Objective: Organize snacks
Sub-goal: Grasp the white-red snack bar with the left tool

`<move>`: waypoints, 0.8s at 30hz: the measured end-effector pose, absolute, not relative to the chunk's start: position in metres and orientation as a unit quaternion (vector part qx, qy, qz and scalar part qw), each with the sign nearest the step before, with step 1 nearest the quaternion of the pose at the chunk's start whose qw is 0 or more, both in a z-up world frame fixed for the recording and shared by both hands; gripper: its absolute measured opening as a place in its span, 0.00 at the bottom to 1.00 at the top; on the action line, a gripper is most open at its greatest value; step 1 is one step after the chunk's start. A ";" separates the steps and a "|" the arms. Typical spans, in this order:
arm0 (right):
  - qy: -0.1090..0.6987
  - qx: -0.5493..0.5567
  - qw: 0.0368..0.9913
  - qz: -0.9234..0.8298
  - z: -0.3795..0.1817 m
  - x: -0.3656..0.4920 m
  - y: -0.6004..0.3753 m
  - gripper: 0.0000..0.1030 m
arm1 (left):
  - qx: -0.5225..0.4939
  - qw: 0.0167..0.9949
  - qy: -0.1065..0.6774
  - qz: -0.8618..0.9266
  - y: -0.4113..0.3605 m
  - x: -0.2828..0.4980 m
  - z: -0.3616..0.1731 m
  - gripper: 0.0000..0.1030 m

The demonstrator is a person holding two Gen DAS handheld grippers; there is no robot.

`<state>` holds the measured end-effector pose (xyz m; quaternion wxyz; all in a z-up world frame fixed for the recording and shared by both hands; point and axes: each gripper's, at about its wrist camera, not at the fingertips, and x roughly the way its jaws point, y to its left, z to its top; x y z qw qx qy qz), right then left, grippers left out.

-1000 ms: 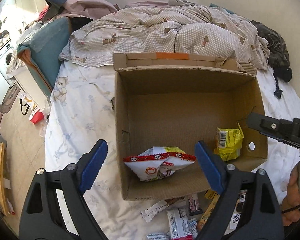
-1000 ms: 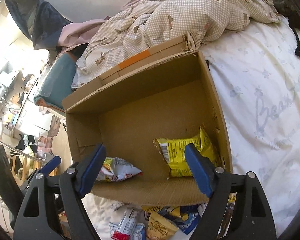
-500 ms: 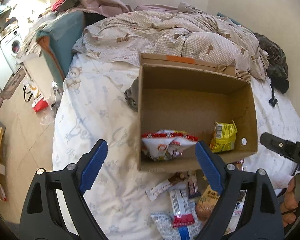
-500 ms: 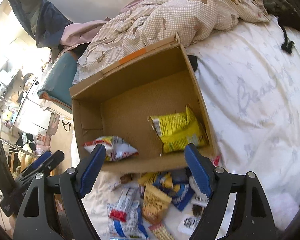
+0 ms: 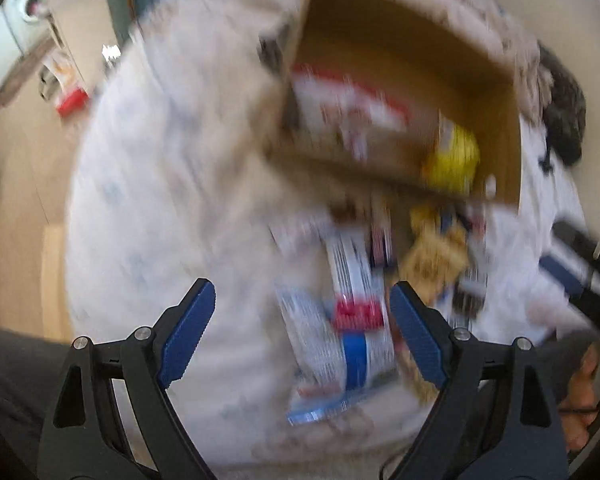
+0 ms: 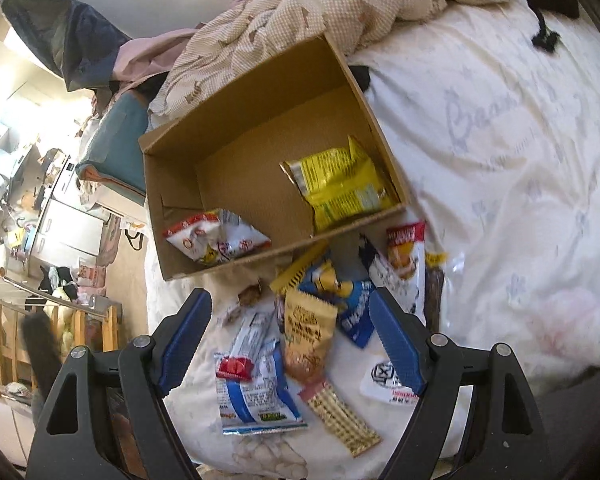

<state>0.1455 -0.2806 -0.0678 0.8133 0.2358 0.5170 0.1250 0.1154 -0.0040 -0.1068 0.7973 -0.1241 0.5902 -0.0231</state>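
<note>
Both grippers, left (image 5: 302, 332) and right (image 6: 290, 336), open and empty over loose packets (image 6: 260, 384) (box (image 6: 204, 264) just beyond, handy for dropping).

the white-sheeted bed (image 6: 500, 152) carries a cardboard box (image 6: 256, 92), loose snack packets (image 6: 312, 332) and a rumpled quilt (image 6: 340, 4).

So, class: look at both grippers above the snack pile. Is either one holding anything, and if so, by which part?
Nothing is held. The left gripper and right gripper both stand open above the loose snack packets on the bed, with no pad touching any wrapper.
</note>
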 end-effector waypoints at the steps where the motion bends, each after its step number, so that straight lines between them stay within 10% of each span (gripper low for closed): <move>1: 0.519 0.237 0.812 0.124 -0.069 0.144 -0.281 0.81 | -0.121 0.790 0.601 -0.028 -0.010 0.114 -0.114 0.84; 12: 0.519 0.246 0.812 0.100 -0.072 0.140 -0.296 0.81 | -0.061 0.771 0.630 -0.061 -0.064 0.157 -0.153 0.82; 17: 0.518 0.262 0.809 0.091 -0.074 0.139 -0.305 0.81 | -0.072 0.748 0.657 -0.065 -0.061 0.164 -0.174 0.27; 24: 0.533 0.253 0.802 0.088 -0.080 0.142 -0.301 0.81 | -0.078 0.781 0.614 -0.086 -0.053 0.146 -0.132 0.26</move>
